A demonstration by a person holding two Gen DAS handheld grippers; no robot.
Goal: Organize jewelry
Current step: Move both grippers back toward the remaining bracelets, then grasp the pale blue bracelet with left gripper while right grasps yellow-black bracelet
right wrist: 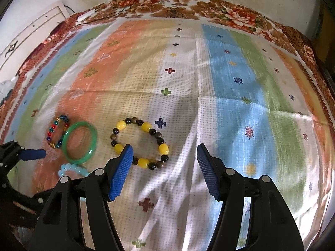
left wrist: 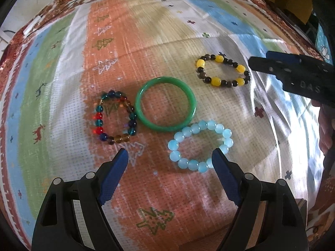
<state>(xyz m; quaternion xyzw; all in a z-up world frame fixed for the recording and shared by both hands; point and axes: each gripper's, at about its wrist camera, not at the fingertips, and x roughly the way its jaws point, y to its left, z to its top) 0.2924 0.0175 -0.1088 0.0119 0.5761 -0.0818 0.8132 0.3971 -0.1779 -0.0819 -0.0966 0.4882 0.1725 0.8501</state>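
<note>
Four round bracelets (left wrist: pixel 165 104) on woven striped cloth (left wrist: pixel 167 41), glossy beads, smooth green bangle, both ribbed-pad tools (left wrist: pixel 170 156) (right wrist: pixel 165 152) agape, empty.

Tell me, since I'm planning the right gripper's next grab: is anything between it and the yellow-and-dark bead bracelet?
Nothing visible. The right gripper is open and empty, and the yellow-and-dark bead bracelet lies alone on the cloth; the green bangle sits apart.
</note>
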